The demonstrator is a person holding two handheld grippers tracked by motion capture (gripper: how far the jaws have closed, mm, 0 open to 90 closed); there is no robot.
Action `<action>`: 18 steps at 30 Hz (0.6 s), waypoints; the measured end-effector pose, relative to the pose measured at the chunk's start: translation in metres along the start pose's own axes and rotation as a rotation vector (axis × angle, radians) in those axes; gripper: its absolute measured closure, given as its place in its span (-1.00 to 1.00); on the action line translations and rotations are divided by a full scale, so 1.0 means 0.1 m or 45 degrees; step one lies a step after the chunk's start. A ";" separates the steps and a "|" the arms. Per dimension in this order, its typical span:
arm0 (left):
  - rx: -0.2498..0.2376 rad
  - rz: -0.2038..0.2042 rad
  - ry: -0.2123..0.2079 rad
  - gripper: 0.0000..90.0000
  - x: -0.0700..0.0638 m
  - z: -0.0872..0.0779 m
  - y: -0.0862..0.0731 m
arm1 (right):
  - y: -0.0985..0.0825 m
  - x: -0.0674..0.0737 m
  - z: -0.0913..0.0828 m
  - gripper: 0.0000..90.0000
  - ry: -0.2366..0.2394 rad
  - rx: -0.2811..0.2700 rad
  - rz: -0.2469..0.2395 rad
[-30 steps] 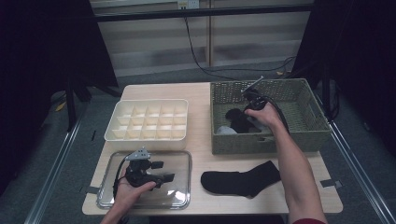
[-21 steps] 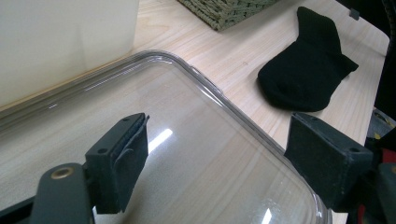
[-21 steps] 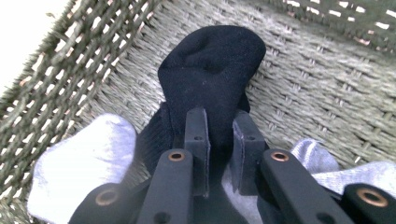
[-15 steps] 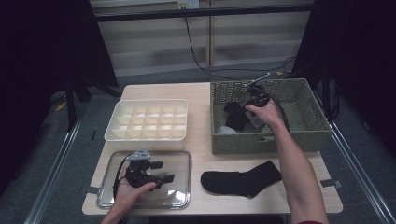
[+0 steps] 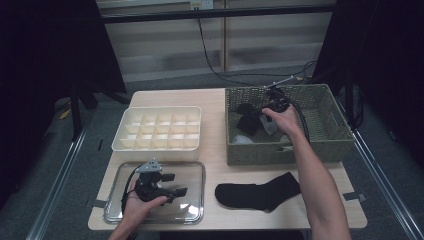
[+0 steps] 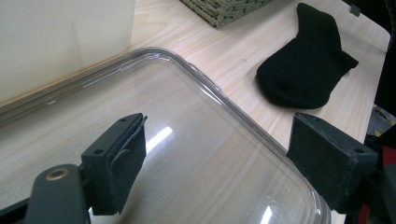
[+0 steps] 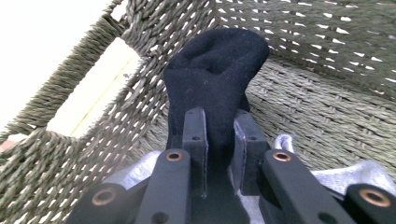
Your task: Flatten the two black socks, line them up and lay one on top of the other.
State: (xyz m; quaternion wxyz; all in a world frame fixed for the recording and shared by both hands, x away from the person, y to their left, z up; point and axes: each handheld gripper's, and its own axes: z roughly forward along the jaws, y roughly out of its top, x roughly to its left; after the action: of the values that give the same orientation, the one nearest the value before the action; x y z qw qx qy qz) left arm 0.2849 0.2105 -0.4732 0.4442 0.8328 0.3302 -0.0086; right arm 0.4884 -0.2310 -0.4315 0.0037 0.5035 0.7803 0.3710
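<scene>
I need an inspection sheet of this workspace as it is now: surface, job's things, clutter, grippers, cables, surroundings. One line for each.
Surface: light wooden table, bare between the things.
Job's things: black sock pinched in the wicker basket; second black sock flat on the table in front of the basket; grey cloth lies in the basket.
Clutter: white divided organiser; clear tray at the near left.
Grippers: right gripper shut on the black sock; left gripper open over the clear tray, holding nothing.
Cables: black cable hangs behind the table.
Surroundings: dark curtains at both sides, grey floor.
</scene>
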 end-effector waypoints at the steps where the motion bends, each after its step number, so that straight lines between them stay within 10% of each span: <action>1: 0.000 -0.001 0.000 -0.58 0.00 0.00 0.00 | 0.00 0.00 0.00 0.72 -0.001 -0.003 0.002; 9: 0.000 0.001 0.002 -0.58 0.00 0.00 0.00 | -0.03 0.02 0.14 0.58 0.011 0.140 -0.016; 18: 0.002 0.001 0.000 -0.58 0.00 0.00 0.00 | 0.02 0.07 0.12 0.17 -0.020 0.056 -0.029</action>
State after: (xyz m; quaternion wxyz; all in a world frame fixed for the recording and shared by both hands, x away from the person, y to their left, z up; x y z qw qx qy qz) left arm 0.2848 0.2105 -0.4731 0.4437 0.8331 0.3300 -0.0086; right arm 0.4914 -0.2186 -0.4361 0.0030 0.4973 0.7939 0.3499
